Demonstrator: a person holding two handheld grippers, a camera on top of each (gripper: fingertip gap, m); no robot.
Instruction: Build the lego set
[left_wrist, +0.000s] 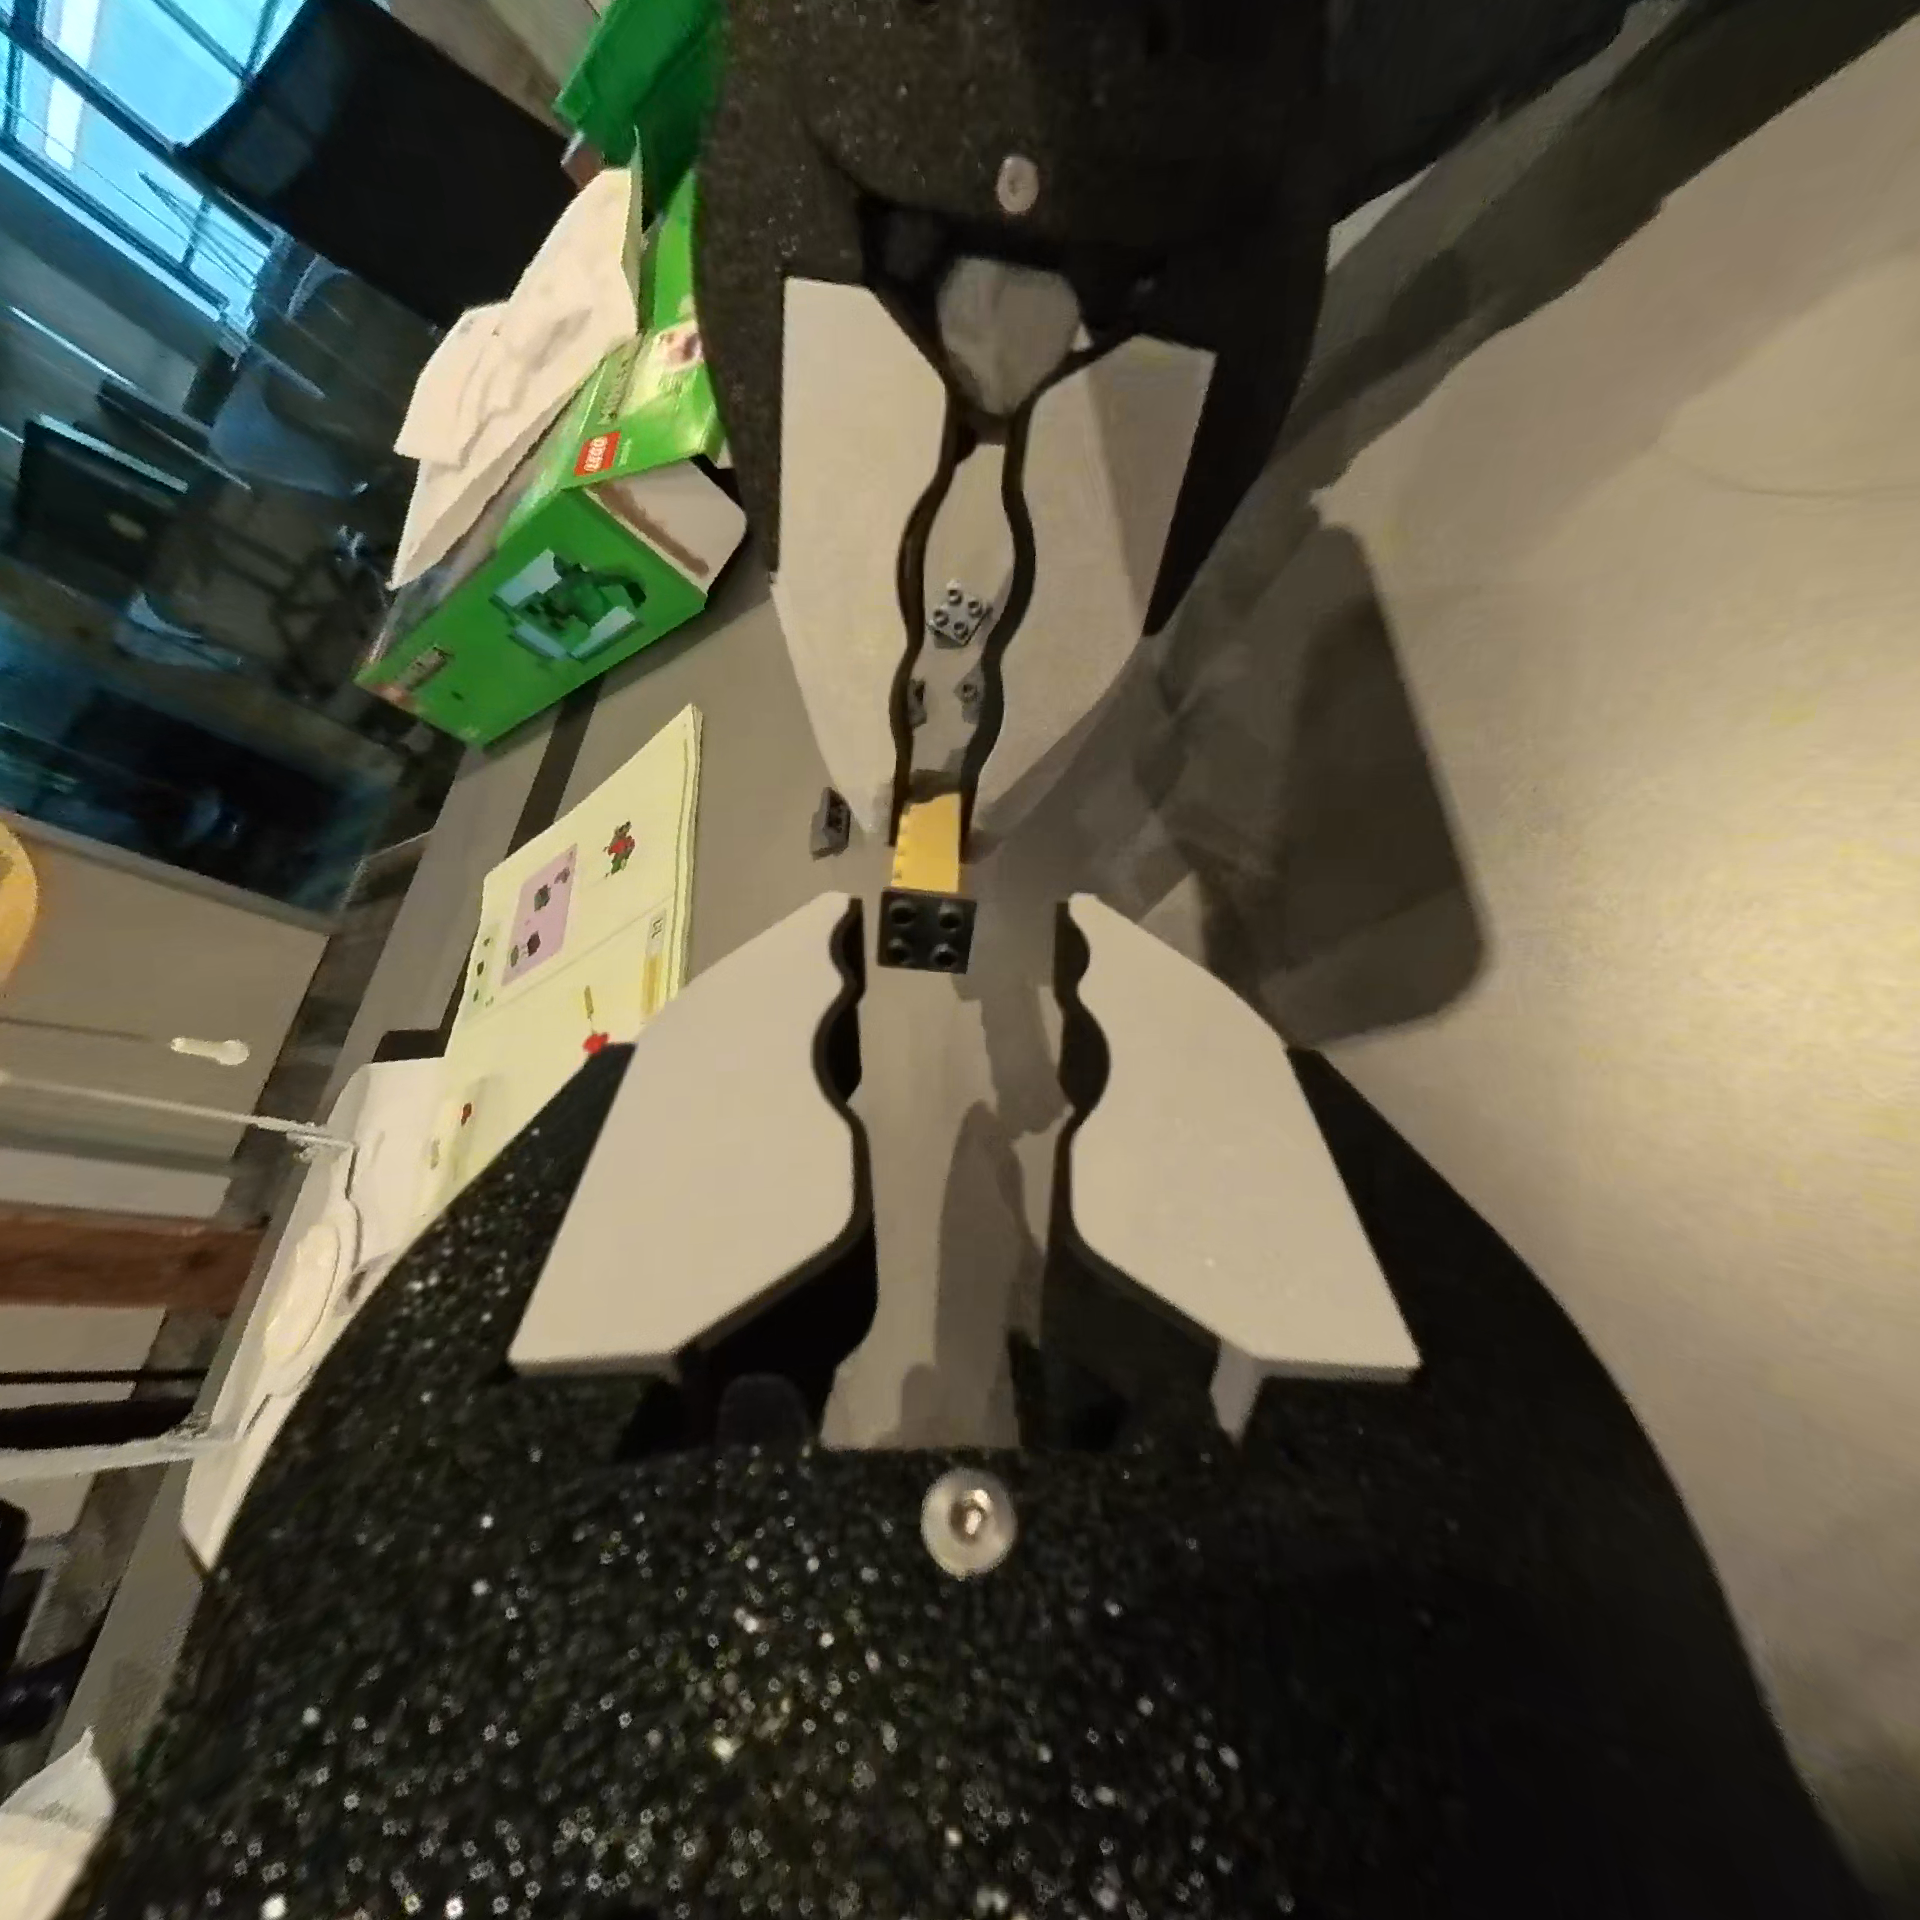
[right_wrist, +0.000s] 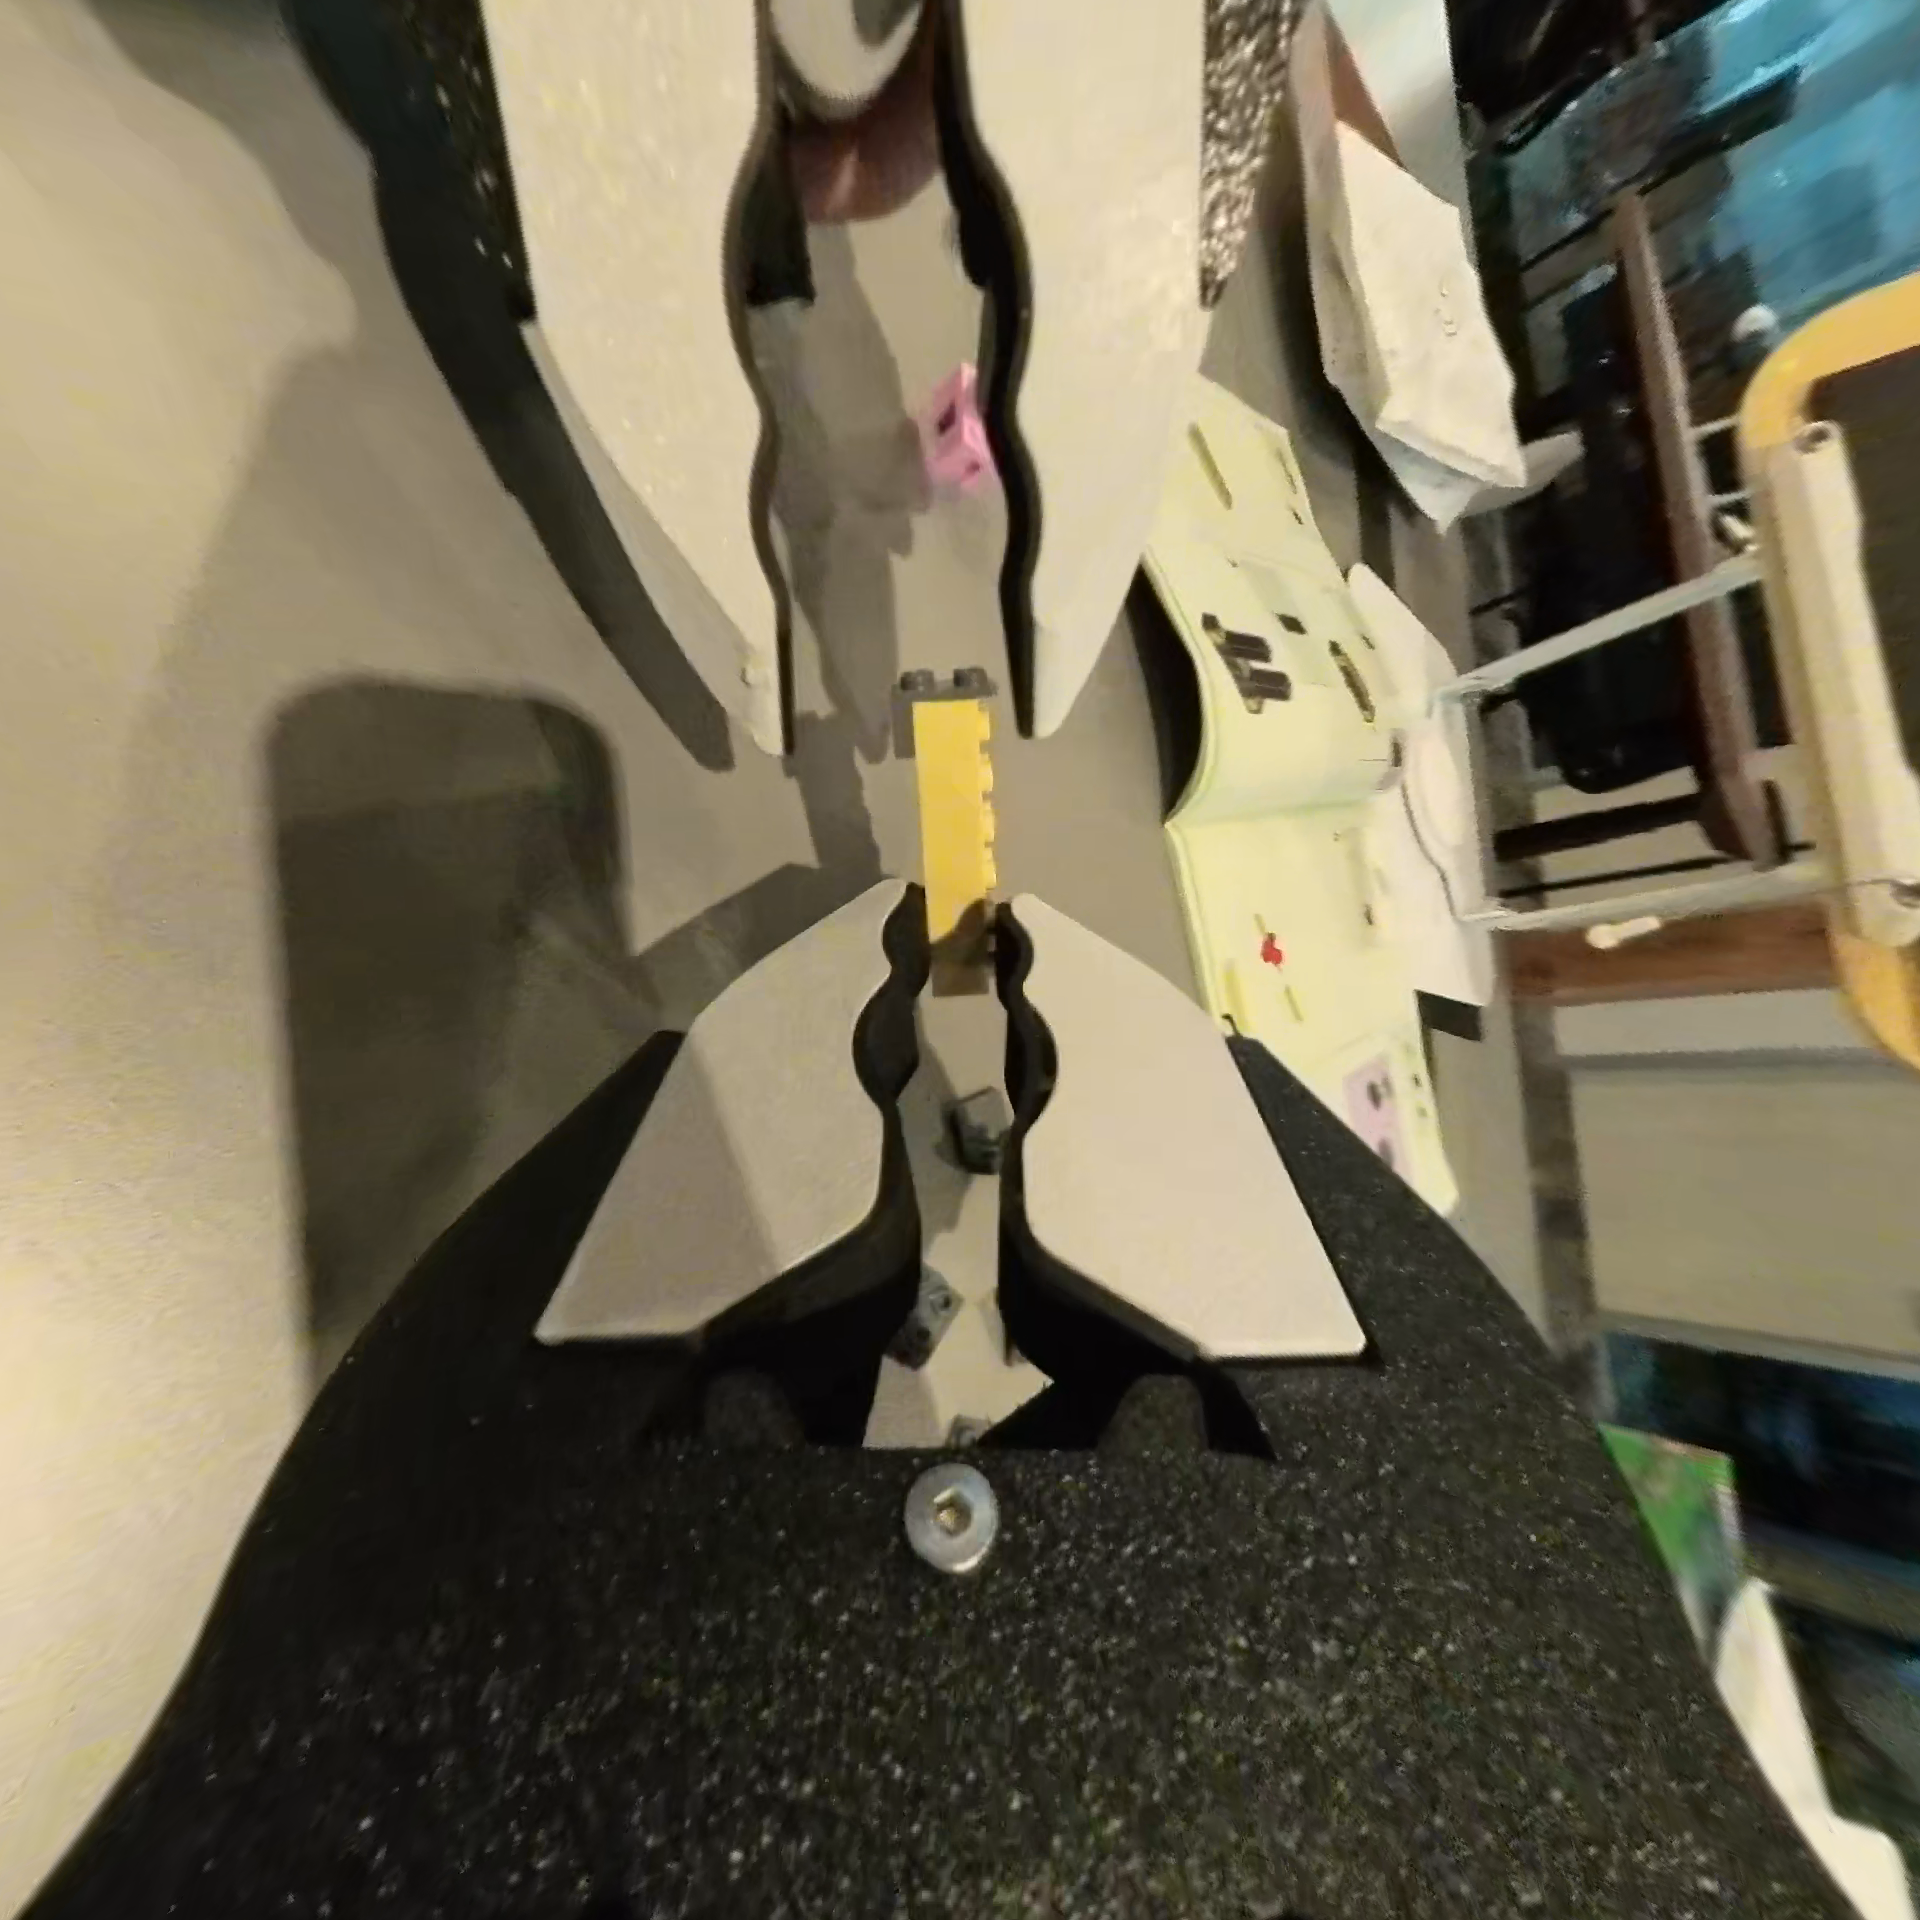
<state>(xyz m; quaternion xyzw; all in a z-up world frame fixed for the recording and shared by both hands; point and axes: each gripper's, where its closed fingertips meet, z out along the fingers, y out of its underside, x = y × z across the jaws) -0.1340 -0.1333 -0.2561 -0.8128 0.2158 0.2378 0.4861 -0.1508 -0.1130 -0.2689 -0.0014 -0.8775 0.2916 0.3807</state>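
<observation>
Left wrist view: long yellow studded lego brick (left_wrist: 928, 844) is held off the grey tabletop (left_wrist: 1558, 831), with a small black square lego piece (left_wrist: 925, 930) with four round holes sitting on its near end. Right wrist view shows the same yellow brick (right_wrist: 956, 821) edge-on, studs in a row along one side, and a dark grey piece at its far end.

Jaws: right gripper (right_wrist: 951, 914) has its white fingers drawn in narrow, clamped on the near end of the yellow brick. Left gripper (left_wrist: 961, 920) has its fingers set well apart; the black piece lies between the tips, nearer one finger, with a clear gap to the other. Whether that nearer finger touches the piece cannot be told. Seen from the right wrist view, the left gripper's tips (right_wrist: 904, 727) flank the brick's far end without pinching it.

Surroundings: loose small dark grey lego pieces (left_wrist: 961, 608) lie on the table beneath the right gripper, one more (left_wrist: 828, 831) just beside its tip. Pink lego piece (right_wrist: 951, 436) lies under the left gripper. Open pale-yellow instruction booklet (left_wrist: 603, 883) and green cardboard box (left_wrist: 551, 582) lie to one side, near the table edge; the other side of the tabletop is bare, shadowed surface.
</observation>
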